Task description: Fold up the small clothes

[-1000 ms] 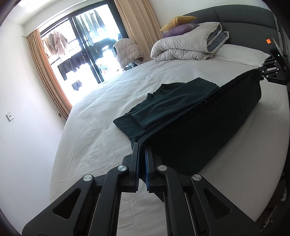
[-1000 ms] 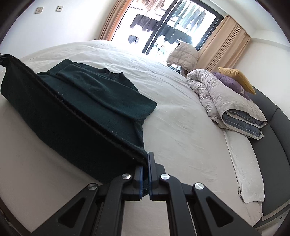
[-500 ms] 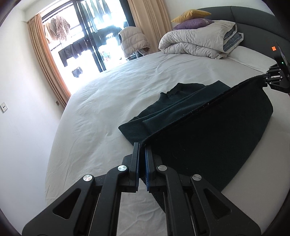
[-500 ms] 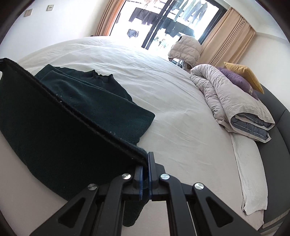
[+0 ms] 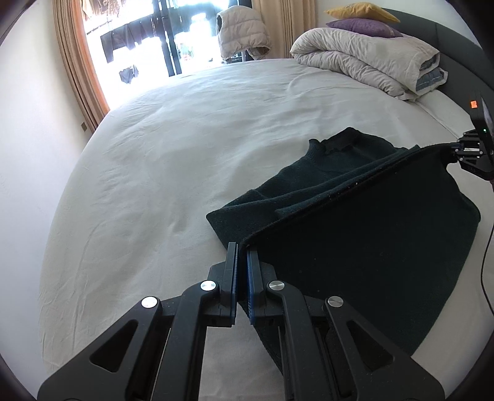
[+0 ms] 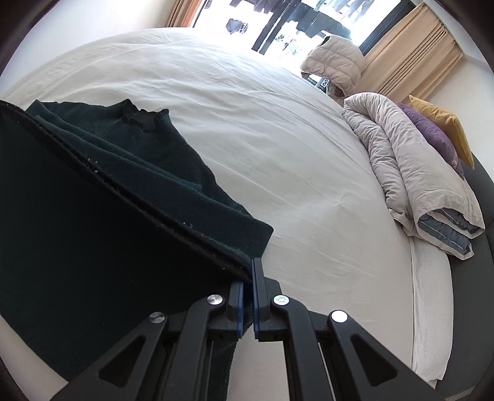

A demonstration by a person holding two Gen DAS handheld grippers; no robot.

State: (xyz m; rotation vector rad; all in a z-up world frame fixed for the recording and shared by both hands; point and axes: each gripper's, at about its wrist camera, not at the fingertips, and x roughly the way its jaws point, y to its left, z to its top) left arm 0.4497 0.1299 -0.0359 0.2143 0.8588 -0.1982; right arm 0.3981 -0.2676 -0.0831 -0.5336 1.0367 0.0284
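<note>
Sweater (image 5: pixel 324 172) lies on bed (image 5: pixel 185 138), near the foot. Folded duvet (image 5: pixel 364 58) at the head, pillows (image 5: pixel 361 24) behind it. Window (image 5: pixel 148 37) beyond the bed.

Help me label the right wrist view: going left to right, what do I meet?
Dark green sweater → right gripper pinching its hem → white bed sheet → folded grey duvet → purple pillow → yellow pillow.

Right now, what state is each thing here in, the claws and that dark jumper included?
Left claw: shut on the jumper's hem corner.
Right claw: shut on the other hem corner.
Jumper: hem end lifted and stretched taut, collar end lying flat on the bed.
Duvet: folded, by the headboard.
Curtains: drawn open.
</note>
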